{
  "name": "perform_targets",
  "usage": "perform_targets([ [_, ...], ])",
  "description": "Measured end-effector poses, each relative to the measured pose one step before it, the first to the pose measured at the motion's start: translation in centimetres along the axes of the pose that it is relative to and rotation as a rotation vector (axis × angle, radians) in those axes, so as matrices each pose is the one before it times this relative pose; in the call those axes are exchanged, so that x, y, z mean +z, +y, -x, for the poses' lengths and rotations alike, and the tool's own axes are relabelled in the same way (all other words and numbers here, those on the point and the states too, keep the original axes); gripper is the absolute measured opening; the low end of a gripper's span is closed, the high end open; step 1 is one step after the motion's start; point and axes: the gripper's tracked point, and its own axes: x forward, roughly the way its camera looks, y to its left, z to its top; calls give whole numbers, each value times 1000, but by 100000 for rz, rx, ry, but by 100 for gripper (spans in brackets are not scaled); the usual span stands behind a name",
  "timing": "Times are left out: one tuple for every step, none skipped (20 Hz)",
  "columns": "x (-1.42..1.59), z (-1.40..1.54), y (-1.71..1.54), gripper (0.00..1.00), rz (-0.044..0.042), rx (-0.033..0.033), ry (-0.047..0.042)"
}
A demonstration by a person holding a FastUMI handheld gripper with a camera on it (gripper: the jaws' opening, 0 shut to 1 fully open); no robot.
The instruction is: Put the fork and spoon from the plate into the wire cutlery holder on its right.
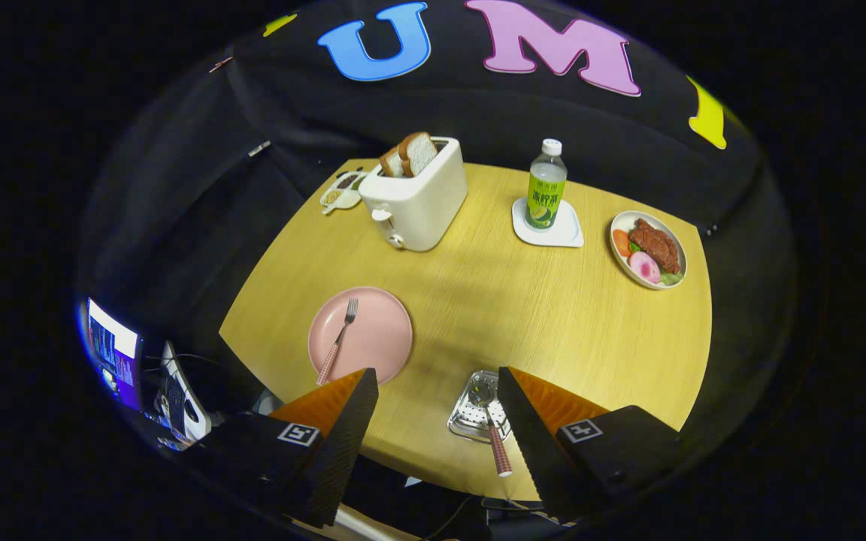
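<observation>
A pink plate [373, 338] lies on the wooden table just beyond my left finger. A fork [337, 342] with a checked red handle rests across the plate, tines pointing away from me. To the plate's right stands the wire cutlery holder [470, 421], close against my right finger. A spoon [492, 428] with the same checked handle lies in the holder, its handle sticking out toward me. My gripper [437, 391] hovers high above the table's near edge, open, with nothing between its fingers.
A white toaster [422, 197] with bread slices stands at the far side, a small dish [341, 189] to its left. A bottle [546, 186] sits on a white coaster [564, 233]. A plate of food [647, 249] lies far right. A monitor [112, 352] glows off the table's left.
</observation>
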Motion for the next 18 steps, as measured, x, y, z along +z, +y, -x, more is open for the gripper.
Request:
perform_targets([
  [659, 123, 378, 100, 216, -940, -4353],
  [631, 138, 727, 100, 627, -284, -2856],
  [224, 175, 853, 100, 477, -159, -2343],
  [147, 27, 948, 99, 215, 312, -2355],
  [126, 210, 970, 99, 112, 521, -2104],
  [10, -118, 1050, 99, 202, 676, -1245],
  [-120, -409, 1251, 100, -236, 860, 10],
  [-270, -550, 1327, 99, -614, 1819, 454],
  [-358, -530, 1288, 99, -760, 2206, 1107],
  [-414, -711, 961, 99, -573, 1434, 1345],
  [-607, -813, 773, 99, -558, 911, 1948],
  [-738, -949, 720, 99, -606, 675, 2516],
  [-551, -1083, 731, 99, -843, 562, 2596],
  [-682, -1173, 689, 99, -760, 507, 2904],
  [-826, -1260, 517, 99, -120, 202, 3785],
  [-497, -1146, 322, 100, -376, -246, 3112],
  [-374, -1159, 460, 100, -573, 382, 2632],
  [-179, -978, 443, 100, -260, 183, 1709],
])
